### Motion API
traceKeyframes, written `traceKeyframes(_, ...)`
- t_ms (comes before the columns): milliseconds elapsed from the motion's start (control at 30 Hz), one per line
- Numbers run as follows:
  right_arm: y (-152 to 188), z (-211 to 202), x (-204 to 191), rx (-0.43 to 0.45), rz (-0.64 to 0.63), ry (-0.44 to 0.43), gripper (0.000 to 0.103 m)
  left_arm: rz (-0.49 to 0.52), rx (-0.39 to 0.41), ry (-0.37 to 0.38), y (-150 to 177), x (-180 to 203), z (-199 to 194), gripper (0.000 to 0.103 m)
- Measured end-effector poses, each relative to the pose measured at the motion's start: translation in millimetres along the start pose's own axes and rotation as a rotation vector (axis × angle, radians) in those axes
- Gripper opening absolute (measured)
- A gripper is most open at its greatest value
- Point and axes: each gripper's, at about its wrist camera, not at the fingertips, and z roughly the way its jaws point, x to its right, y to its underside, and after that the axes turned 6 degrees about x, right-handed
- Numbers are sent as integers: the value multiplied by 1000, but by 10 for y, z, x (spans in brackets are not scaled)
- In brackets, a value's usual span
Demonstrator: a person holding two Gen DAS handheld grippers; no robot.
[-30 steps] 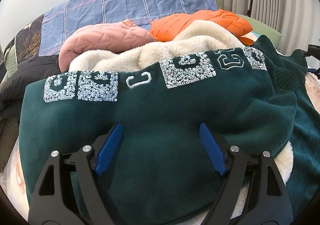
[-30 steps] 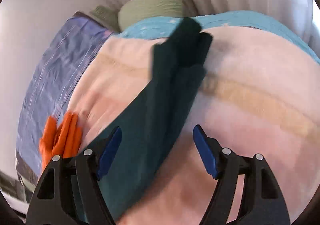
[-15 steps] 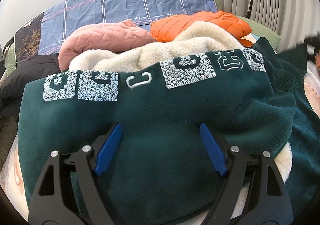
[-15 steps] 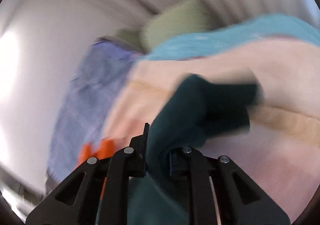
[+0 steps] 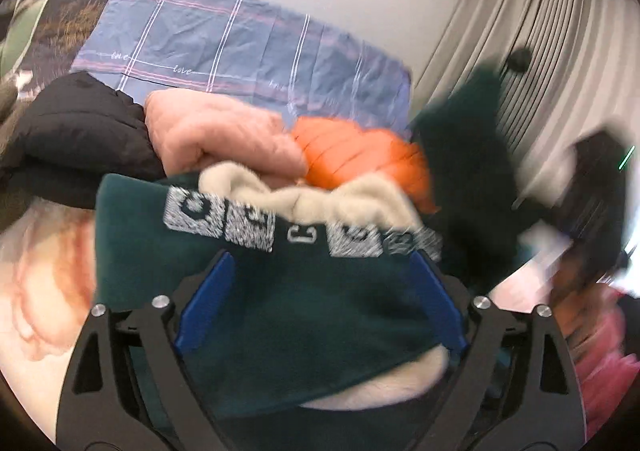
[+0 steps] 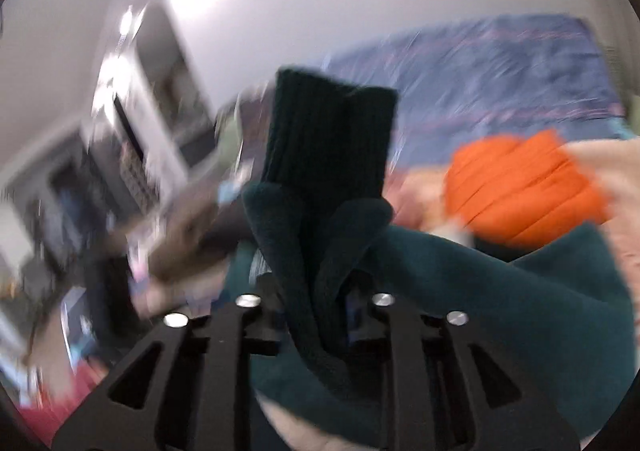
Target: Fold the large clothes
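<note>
Our right gripper has its fingers clamped on the ribbed cuff of the dark green fleece, the sleeve bunched thick between them and the cuff standing up past the tips. Our left gripper has its blue-padded fingers spread wide over the body of the fleece, holding nothing; we cannot tell whether they touch the cloth.

The fleece lies on the bed in front of us, its sequinned lettering and cream lining turned up at the far edge. Behind it sit an orange puffer jacket, a pink quilted jacket and a black jacket, with a blue checked pillowcase against the wall.

We judge the sleeve is being carried across the body for a fold. The risks we see:

- The grip is on a thick wad near the cuff only; a quick swing could let the fleece slide out of the fingers.
- With the left fingers not pinning the body, the pull on the sleeve may drag the whole garment and spoil the fold line.
- The sleeve could land on the jackets close behind instead of on the fleece.
- Both views are smeared by motion, so placing it is harder to judge.
</note>
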Motion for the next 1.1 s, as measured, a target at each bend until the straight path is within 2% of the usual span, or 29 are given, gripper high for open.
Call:
traceKeyframes(33, 144, 204, -105, -87, -38, 4, 40, -25, 4, 19, -10, -33, -38, 93)
traceKeyframes(100, 377, 402, -209, -183, -80, -12, 41, -67, -20, 47, 20, -81, -39, 95)
traceKeyframes(167, 499, 445, -210, -221, -103, -19, 44, -102, -81, 63, 117, -85, 51, 96)
traceKeyframes(267, 608, 311, -168, -226, -129, 5, 52, -98, -149, 68, 206, -49, 207, 100)
traceKeyframes(367, 721, -5, -83, -189, -143, 36, 55, -79, -236, -19, 274, -5, 504, 100)
traceKeyframes(400, 699, -28, -68, -175, -144, 55, 61, -85, -259, -37, 290, -2, 605, 100)
traceKeyframes(433, 673, -130, -26, -150, -145, 79, 62, -91, -263, -47, 289, -4, 680, 98)
traceKeyframes(467, 653, -236, 53, -133, -144, 92, 63, -95, -256, -55, 273, -4, 727, 90)
traceKeyframes(500, 673, -364, 138, -109, -142, 118, 63, -107, -237, -64, 228, 17, 775, 74)
traceKeyframes(533, 638, -425, 218, -91, -135, 145, 63, -126, -237, -41, 184, -1, 795, 54)
traceKeyframes(567, 633, -521, 294, -71, -124, 177, 63, -156, -225, 0, 117, 13, 779, 29)
traceKeyframes(600, 621, -618, 366, -50, -107, 208, 63, -164, -190, 33, 0, 88, 715, 29)
traceKeyframes(667, 586, -810, 496, -4, -70, 245, 63, -94, -78, 46, -222, 261, 461, 29)
traceKeyframes(733, 542, -1014, 631, 53, -34, 277, 69, -11, 44, 42, -469, 464, 79, 29)
traceKeyframes(833, 531, -1102, 818, 79, 5, 334, 70, 79, 91, -23, -553, 547, -226, 31)
traceKeyframes(867, 548, -1059, 873, 60, 18, 360, 70, 107, 79, -60, -494, 512, -246, 34)
traceKeyframes(933, 676, -801, 985, -48, 26, 408, 69, 126, 27, -153, -336, 350, -149, 38)
traceKeyframes(1000, 907, -457, 1089, -202, 24, 467, 69, 134, -86, -287, -25, 44, 124, 48)
traceKeyframes(1033, 1007, -333, 1124, -250, 30, 482, 70, 138, -135, -333, 115, -96, 230, 60)
traceKeyframes(1067, 1023, -301, 1125, -248, 29, 491, 70, 143, -169, -361, 239, -203, 343, 66)
traceKeyframes(1100, 1001, -310, 1106, -237, 25, 496, 69, 144, -172, -357, 337, -260, 382, 67)
